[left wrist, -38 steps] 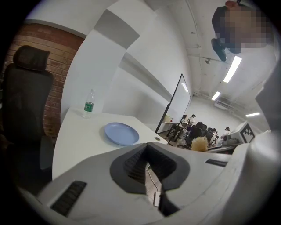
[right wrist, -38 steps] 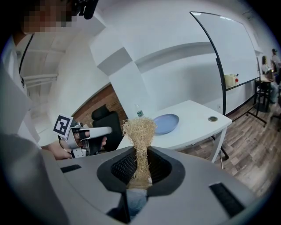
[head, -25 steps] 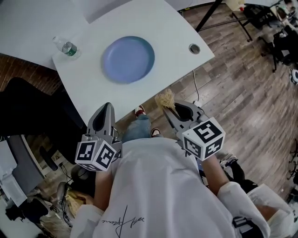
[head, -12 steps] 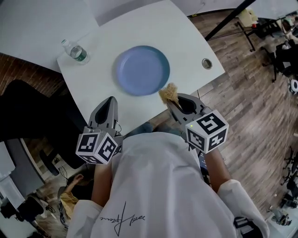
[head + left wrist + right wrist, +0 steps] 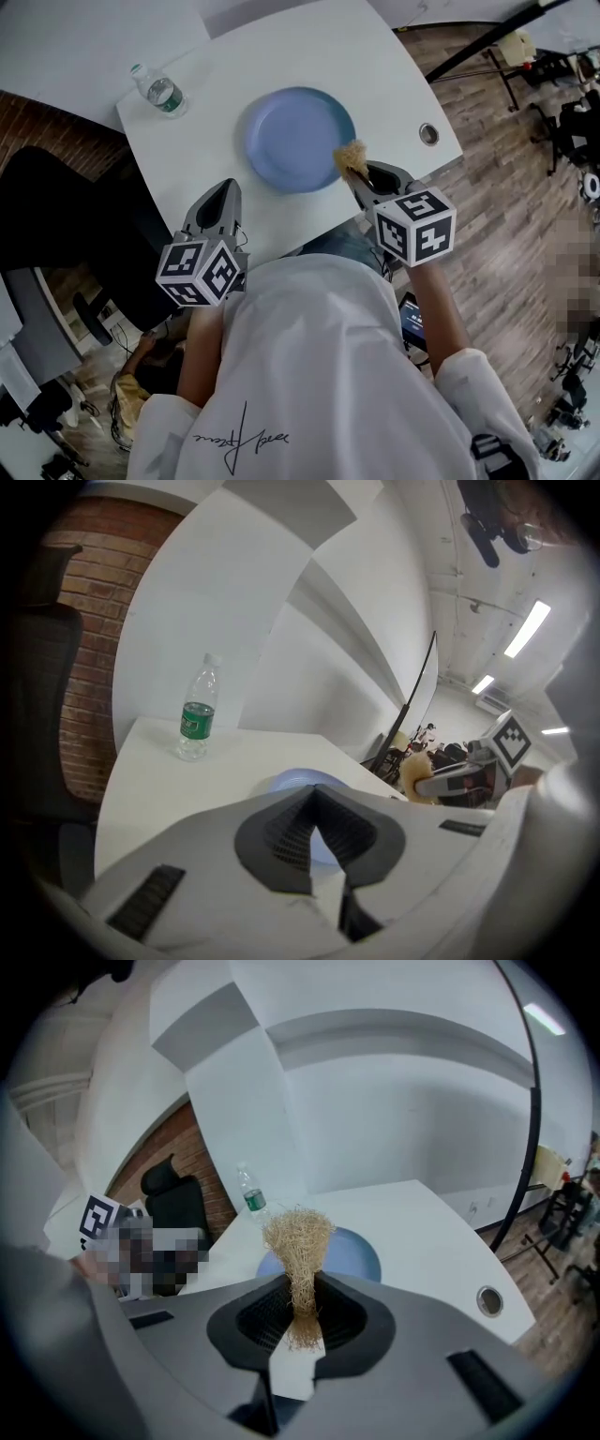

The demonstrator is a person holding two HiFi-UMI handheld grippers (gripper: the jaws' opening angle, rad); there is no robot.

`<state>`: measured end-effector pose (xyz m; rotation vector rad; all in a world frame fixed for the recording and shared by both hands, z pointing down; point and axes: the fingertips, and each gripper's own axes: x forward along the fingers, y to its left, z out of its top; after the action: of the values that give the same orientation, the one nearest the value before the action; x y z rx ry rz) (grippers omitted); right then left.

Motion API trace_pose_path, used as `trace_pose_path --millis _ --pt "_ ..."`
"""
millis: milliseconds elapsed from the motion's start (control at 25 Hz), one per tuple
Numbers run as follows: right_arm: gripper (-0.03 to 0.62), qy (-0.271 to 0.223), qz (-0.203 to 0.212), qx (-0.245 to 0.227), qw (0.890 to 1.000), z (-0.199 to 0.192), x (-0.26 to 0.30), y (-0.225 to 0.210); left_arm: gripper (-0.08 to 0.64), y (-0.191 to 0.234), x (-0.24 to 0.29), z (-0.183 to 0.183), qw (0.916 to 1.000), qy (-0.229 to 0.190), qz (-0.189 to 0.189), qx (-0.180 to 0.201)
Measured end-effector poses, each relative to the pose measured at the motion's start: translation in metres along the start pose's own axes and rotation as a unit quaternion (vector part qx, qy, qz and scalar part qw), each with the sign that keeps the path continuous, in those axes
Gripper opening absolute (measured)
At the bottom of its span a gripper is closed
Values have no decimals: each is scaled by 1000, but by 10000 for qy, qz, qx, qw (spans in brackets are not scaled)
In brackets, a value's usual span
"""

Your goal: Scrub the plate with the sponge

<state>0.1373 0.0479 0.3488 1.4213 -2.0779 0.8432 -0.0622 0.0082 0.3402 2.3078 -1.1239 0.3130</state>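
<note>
The left claw [image 5: 225, 192] had stayed back at the near edge of the surface [image 5: 281, 47], jaws together on nothing. The plate [image 5: 291, 136] lay mid-surface. The right claw [image 5: 360, 174], clamped on the sponge [image 5: 352, 156], had come forward until the sponge reached the plate's right rim. Scrubbing looked about to begin.

From the left gripper view, the left gripper's [image 5: 314, 787] closed jaws hid most of the plate [image 5: 292, 779]. The sponge's [image 5: 298, 1237] lower end was buried between the right gripper's [image 5: 304, 1277] jaws. Whether the sponge touched the plate could not be told. The print on the bottle's [image 5: 159, 92] label was too small to read.
</note>
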Motion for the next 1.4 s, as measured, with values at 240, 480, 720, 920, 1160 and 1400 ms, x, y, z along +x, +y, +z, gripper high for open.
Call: trace_pose_path --millis 240,480,720,920,1160,1400 --pt "43 509 -213 103 9984 -12 45 -37 2 26 32 -23 9985 424 305 -187" --pt "43 1069 -253 96 9939 -24 84 -63 12 54 64 -41 9937 735 730 -424" --pt "43 1411 -256 198 9895 -33 104 -80 85 63 89 -55 9890 980 771 -794" --pt "43 1564 -204 163 9873 -28 121 -89 114 73 110 -62 9857 1114 796 -977" --pt "43 1802 -223 31 9834 -25 140 -95 60 77 125 -65 9846 1109 690 -1161" --pt "43 2106 -167 100 9774 -27 158 -97 47 80 135 -71 9821 1175 584 -1348"
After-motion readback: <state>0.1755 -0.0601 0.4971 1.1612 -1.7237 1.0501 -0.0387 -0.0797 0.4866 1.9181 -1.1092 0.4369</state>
